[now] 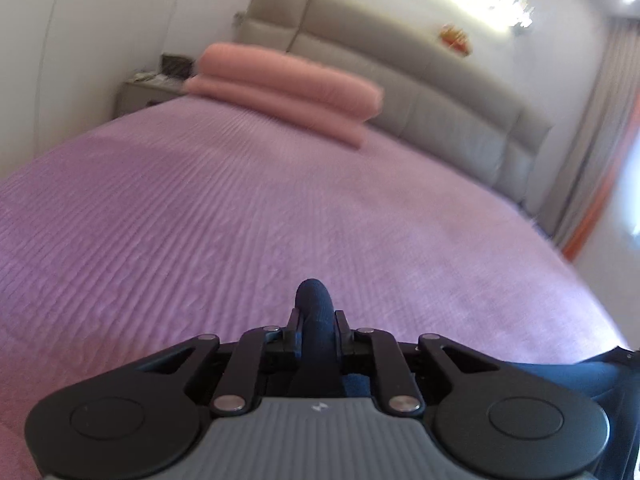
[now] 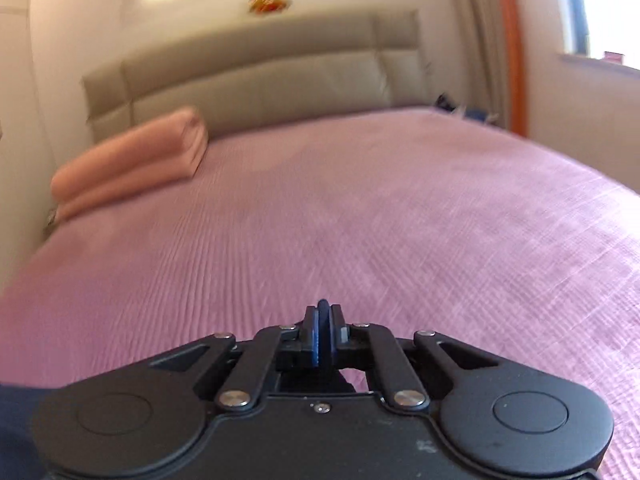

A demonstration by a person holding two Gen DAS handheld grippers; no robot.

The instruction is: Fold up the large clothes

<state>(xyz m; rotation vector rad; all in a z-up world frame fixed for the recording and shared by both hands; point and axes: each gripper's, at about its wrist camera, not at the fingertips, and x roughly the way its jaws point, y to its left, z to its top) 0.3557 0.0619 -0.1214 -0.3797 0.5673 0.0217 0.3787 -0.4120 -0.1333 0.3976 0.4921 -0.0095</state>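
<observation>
Ribbed pink bedspread (image 1: 280, 208) beneath pinched navy fabric (image 1: 314, 312).

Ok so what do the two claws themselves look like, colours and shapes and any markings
The left claw is matte black with two round disc housings, angled link bars with silver pivot pins, and a ribbed grey centre plate bearing a small white logo. The right claw has the same black discs, links and silver pins, but its centre plate is plain black with one small screw and faint scuffs. No cables show.
</observation>
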